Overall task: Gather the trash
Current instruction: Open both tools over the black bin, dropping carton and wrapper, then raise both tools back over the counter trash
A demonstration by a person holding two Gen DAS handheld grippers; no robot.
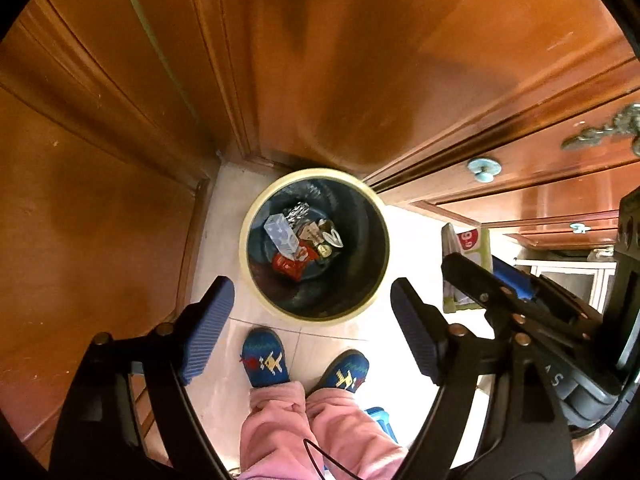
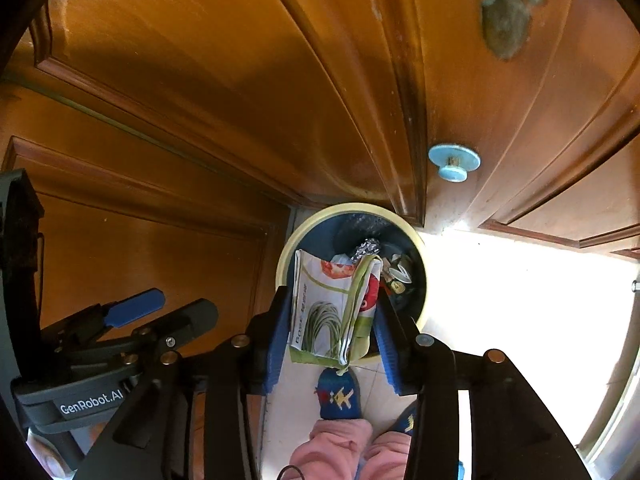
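Currently the folded printed paper (image 2: 336,308) sits between the right gripper (image 2: 332,332) pads, over the cream-rimmed trash bin (image 2: 420,248); can't tell if the pads still press it. Left gripper (image 1: 312,332) wide open, empty, above the bin. Slippers (image 1: 266,360) just beside it.

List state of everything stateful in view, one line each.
Left gripper: open, nothing between its pads, above the trash bin.
Right gripper: partly open, folded printed packet between its pads, contact unclear.
Folded printed packet: over the bin, not yet inside.
Trash bin: upright, uncovered, dark liner, partly filled.
Clear plastic box: lying in the bin.
Red wrapper: crumpled, in the bin.
Cabinet door: closed.
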